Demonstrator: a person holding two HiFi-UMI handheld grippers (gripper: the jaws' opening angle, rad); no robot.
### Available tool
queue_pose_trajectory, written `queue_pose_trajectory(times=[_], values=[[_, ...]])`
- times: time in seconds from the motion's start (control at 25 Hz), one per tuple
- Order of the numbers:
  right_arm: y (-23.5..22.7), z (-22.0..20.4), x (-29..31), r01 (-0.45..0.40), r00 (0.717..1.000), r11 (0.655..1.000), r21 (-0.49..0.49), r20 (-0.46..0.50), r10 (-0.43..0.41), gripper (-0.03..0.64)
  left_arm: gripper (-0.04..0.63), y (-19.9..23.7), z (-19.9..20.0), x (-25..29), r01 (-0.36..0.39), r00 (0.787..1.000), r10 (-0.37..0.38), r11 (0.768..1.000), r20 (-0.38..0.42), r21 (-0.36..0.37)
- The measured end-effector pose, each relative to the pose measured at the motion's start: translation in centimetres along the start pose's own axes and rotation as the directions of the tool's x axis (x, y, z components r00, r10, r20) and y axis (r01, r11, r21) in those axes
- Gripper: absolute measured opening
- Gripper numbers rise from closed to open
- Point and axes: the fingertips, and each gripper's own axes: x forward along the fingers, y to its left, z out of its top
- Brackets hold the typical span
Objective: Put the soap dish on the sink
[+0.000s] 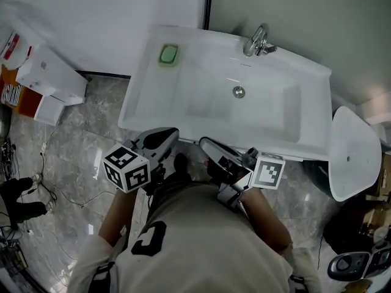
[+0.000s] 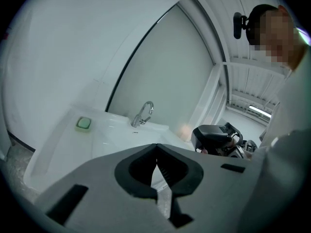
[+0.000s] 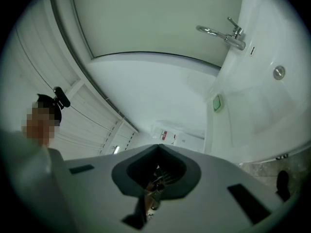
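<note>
A green soap dish [image 1: 168,54] rests on the back left corner of the white sink [image 1: 153,112], left of the chrome faucet [image 1: 259,41]. The left gripper view shows the soap dish [image 2: 83,124] far off on the rim, and in the right gripper view the soap dish [image 3: 217,102] is small. My left gripper [image 1: 171,133] hangs just short of the sink's front edge, its jaws closed together and empty [image 2: 156,165]. Beside it, my right gripper [image 1: 204,142] is shut with nothing between its fingers [image 3: 156,171]. Both are well away from the dish.
White cartons [image 1: 49,72] and an orange box [image 1: 15,93] lie on the marble floor at the left. A white basin-like piece [image 1: 351,154] stands at the sink's right. Cables [image 1: 36,182] trail over the floor at the lower left.
</note>
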Motion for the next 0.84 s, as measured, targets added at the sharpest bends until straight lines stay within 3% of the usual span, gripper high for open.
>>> queue_pose_trajectory(times=[0.28,0.44,0.64,0.84], values=[[-0.1,-1.7,-5.4,0.002,1.000,0.999,0.051,0.002,-0.002,0.009,0.017,-5.3,-3.8,1.5,-0.034,0.997,0.036,0.999,-0.065,0.038],[-0.3,-3.0,-7.1,-0.011,0.999,0.997,0.083,-0.038,0.014,0.009,0.017,-7.0,-6.2,1.6,-0.065,0.995,0.065,0.998,-0.079,0.006],[-0.1,-3.4,-7.0,-0.030,0.997,0.995,0.092,-0.067,0.036,0.009,0.017,-7.1,-7.2,1.1,-0.111,0.990,0.112,0.994,-0.091,0.013],[-0.9,-3.7,-6.0,0.004,0.996,0.994,0.111,-0.088,0.006,0.009,0.017,-5.7,-6.9,0.3,-0.130,0.985,0.131,0.991,-0.109,0.012]])
